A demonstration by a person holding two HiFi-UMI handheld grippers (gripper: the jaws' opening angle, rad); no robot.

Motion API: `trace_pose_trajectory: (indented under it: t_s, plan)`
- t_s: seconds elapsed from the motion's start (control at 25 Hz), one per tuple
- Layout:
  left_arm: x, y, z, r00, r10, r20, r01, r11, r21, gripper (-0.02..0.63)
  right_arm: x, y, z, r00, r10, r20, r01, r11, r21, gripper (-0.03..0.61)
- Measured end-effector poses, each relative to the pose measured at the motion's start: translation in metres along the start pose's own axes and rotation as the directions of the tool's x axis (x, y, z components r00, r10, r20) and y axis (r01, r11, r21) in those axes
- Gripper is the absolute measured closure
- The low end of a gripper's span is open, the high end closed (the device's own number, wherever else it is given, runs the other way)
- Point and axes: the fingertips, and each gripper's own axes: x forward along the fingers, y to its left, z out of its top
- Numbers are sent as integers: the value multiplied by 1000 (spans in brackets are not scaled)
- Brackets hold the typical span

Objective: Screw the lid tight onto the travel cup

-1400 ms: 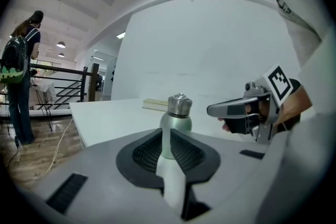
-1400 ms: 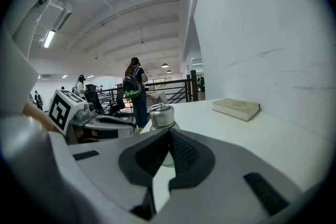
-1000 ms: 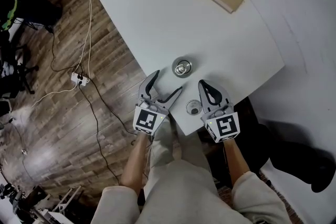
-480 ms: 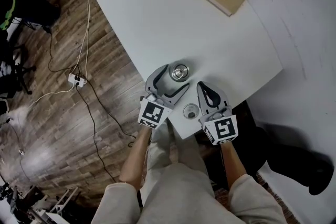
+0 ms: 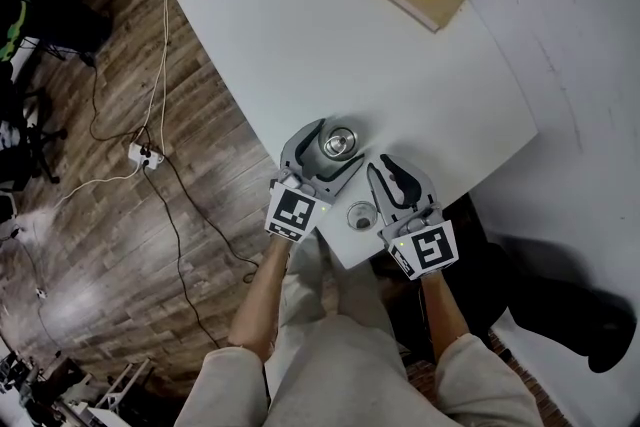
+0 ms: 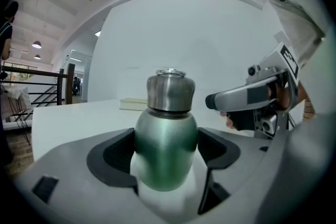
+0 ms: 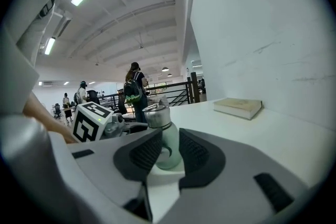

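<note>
Clasping the travel cup (image 6: 166,149), the left gripper (image 5: 338,145) leaves its blurred base unclear.

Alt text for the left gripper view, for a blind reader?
A green travel cup with a steel neck stands on a white table between the left tongs, pads against its sides. The right tongs, opening with nothing between them, hover at right; a book lies behind.
</note>
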Motion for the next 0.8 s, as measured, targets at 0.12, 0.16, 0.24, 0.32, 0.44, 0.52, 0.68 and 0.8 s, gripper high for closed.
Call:
trace_pose_trajectory:
  t_s: [0.12, 0.16, 0.24, 0.32, 0.44, 0.52, 0.68, 0.8]
  plan:
    - [-1, 3, -1, 1000, 1, 2, -1, 1000, 2, 258, 6, 4, 3, 998, 59, 12, -59, 998, 4, 384]
    - [0, 2, -1, 1000, -1, 2, 1, 1000, 4, 258, 8, 5, 5, 997, 71, 15, -71, 997, -1, 352]
    - [0, 2, 1, 1000, -3, 2, 3, 1000, 3, 258, 14, 6, 9, 995, 95, 19, -94, 995, -24, 302]
    - [1, 2, 2, 1000, -3, 2, 3, 1000, 2, 258, 22, 9, 13, 992, 126, 20, -124, 991, -54, 281]
    - [3, 4, 2, 1000, -3, 2, 3, 1000, 3, 258, 36, 13, 20, 985, 171, 30, -168, 983, -74, 275]
    - [3, 4, 0, 1000, -2, 2, 2, 1000, 3, 258, 44, 18, 23, 978, 206, 33, -202, 976, -84, 275]
    - [4, 7, 4, 1000, -3, 1, 3, 1000, 0, 258, 57, 23, 30, 960, 278, 16, -273, 952, -135, 276]
    - [5, 6, 3, 1000, -3, 2, 3, 1000, 2, 258, 62, 25, 30, 942, 335, -4, -329, 923, -200, 282]
